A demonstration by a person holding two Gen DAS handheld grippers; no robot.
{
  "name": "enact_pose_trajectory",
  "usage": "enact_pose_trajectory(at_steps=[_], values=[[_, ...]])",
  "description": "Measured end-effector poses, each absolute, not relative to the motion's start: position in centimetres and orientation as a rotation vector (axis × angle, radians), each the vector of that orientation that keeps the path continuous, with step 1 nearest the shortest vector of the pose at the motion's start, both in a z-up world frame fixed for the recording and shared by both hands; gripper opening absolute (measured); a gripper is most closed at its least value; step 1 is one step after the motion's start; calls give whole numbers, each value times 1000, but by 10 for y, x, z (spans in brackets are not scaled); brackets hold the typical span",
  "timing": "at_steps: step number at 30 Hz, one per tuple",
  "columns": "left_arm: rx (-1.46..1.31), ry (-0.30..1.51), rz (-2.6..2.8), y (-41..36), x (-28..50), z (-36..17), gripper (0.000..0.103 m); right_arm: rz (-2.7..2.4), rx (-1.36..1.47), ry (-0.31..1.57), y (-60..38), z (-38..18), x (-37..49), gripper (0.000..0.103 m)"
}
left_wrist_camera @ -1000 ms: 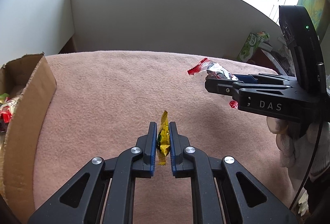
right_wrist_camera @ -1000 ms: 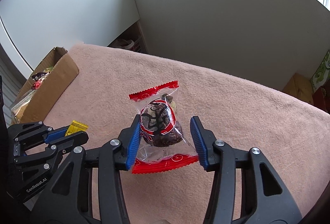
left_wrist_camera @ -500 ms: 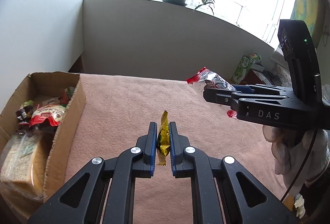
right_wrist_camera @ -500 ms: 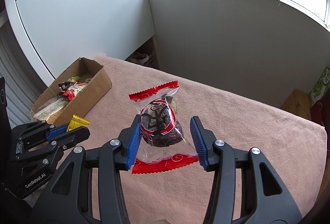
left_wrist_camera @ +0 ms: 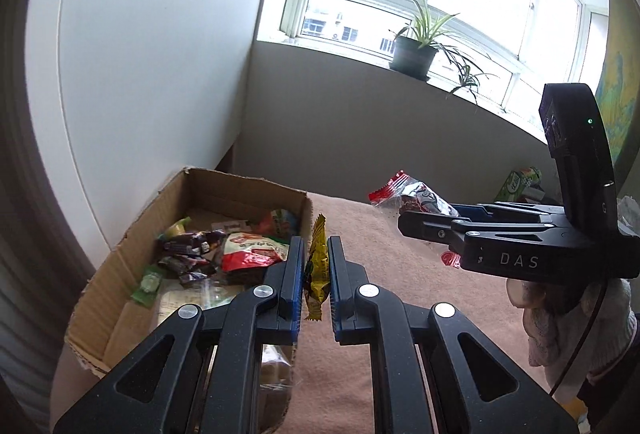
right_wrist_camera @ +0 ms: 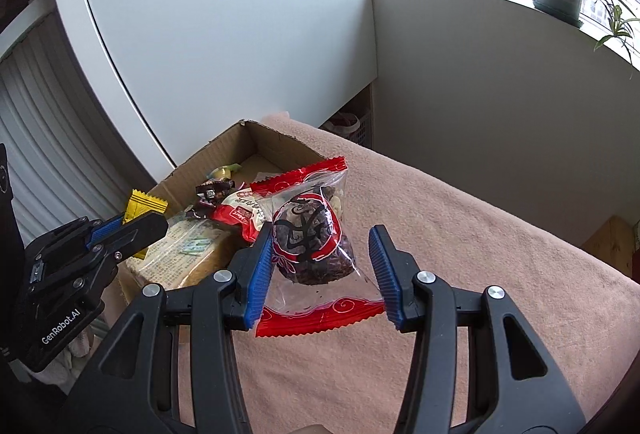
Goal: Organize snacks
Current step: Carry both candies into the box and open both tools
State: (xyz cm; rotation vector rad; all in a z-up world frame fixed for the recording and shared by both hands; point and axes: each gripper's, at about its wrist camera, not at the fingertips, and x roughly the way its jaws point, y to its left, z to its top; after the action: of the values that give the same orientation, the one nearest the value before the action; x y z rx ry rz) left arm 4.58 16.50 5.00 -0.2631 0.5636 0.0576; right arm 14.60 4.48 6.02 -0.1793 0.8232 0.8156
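Left tongs (left_wrist_camera: 316, 286): clamped tight on a small yellow snack packet (left_wrist_camera: 316, 270), blue pads pressing on both of its flat sides.
Yellow snack packet: stands on edge between the pads, its crimped top sticking out above the fingertips and its lower end hanging just below them; in the left wrist view it sits right at the near wall of the cardboard box (left_wrist_camera: 132, 234), over the box's right-hand edge.
Right tongs (right_wrist_camera: 320, 270): clamped on a clear bag with red ends (right_wrist_camera: 308, 234), jaws standing partly apart around its bulk.
Clear bag with red ends: holds a dark lumpy snack; the left pad presses on the lump's side, the right pad meets the clear film and lower red seam. The upper red seam rises past the fingertips, the lower one sags beneath them.
Bag relative to box: held above the pink cloth (right_wrist_camera: 480, 234), beside the box's right wall and overlapping its rim in the right wrist view.
Cardboard box: open, on the left end of the cloth-covered table, already holding mixed wrapped snacks, among them a red and white pouch (left_wrist_camera: 252, 254) and dark small wrappers (left_wrist_camera: 188, 242).
Two tongs together: the left pair sits near the box, the right pair to its right.
Background: potted plant (left_wrist_camera: 416, 54) on the window sill.
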Motion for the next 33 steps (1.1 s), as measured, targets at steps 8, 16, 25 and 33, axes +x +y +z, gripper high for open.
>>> enact_pose_trajectory(at_steps=[8, 16, 25, 33], values=[[-283, 582, 152, 205, 51, 38, 10, 860, -164, 881, 92, 49, 155, 49], [-326, 613, 178, 227, 53, 25, 10, 855, -179, 907, 123, 40, 160, 50], [-342, 624, 189, 240, 52, 18, 15, 840, -175, 886, 139, 42, 156, 70], [-331, 615, 209, 243, 48, 19, 60, 808, -177, 872, 140, 43, 154, 78]])
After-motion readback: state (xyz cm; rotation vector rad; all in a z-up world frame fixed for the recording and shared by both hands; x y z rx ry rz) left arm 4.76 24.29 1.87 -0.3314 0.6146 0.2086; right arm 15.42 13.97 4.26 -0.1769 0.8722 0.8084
